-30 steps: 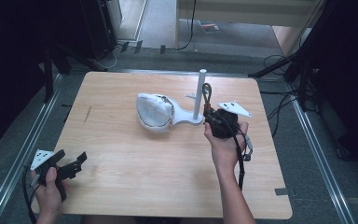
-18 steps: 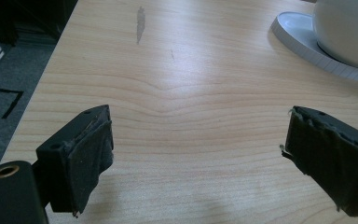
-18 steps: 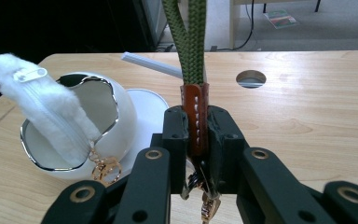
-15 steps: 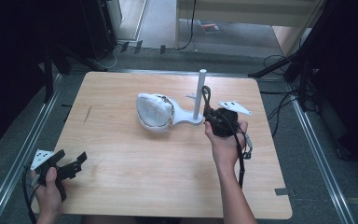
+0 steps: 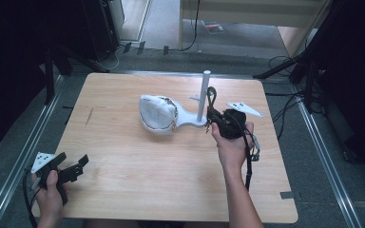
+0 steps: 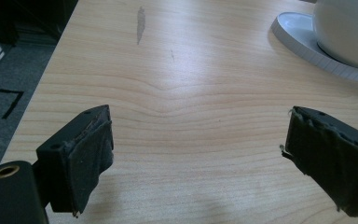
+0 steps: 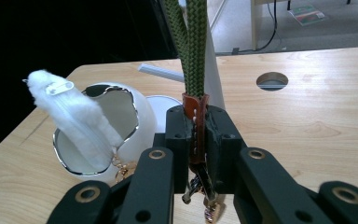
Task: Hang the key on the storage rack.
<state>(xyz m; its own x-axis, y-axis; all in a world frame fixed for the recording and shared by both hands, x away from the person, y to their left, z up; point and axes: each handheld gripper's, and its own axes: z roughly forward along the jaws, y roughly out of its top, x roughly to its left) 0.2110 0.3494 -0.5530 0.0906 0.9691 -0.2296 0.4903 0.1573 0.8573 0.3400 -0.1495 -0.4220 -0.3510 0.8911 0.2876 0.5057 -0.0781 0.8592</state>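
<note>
Beside the white post (image 5: pixel 204 97) of the stand (image 5: pixel 190 118), near the far right of the table (image 5: pixel 123 190), the right hand-held gripper (image 5: pixel 215 115) is clamped on the brown leather tab (image 7: pixel 195 122) of a green cord keychain (image 7: pixel 190 46); its loop rises along the post, probably so that it can be hung there; the metal clasp (image 7: pixel 209 205) dangles below the jaws; a white egg-shaped bowl (image 5: pixel 158 114) with a fluffy white charm (image 7: pixel 74 114) lies just left of it; the left hand-held gripper (image 5: pixel 73 167) rests well apart at the near left corner, jaws apart and holding nothing.
</note>
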